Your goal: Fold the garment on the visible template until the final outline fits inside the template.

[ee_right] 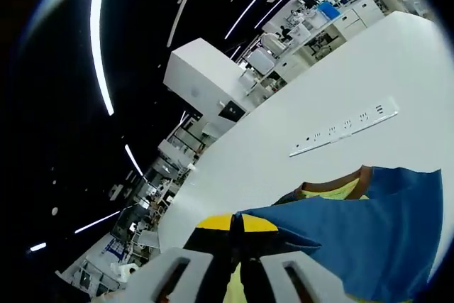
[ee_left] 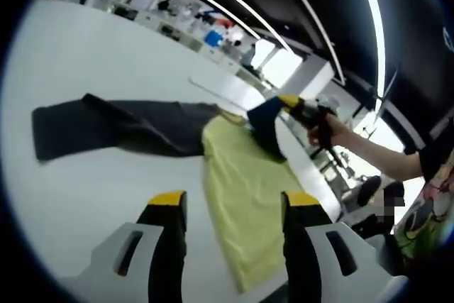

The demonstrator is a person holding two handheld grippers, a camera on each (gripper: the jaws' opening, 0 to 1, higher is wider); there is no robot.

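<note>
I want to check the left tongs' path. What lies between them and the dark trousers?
In the left gripper view, bare white table lies between the left tongs and the dark trousers.

Both views over shared garment

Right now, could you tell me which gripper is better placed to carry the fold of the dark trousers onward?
Right. The right gripper is shut on the dark trousers, lifting their blue waist end above the yellow template sheet. The left gripper hangs open, holding nothing.
</note>
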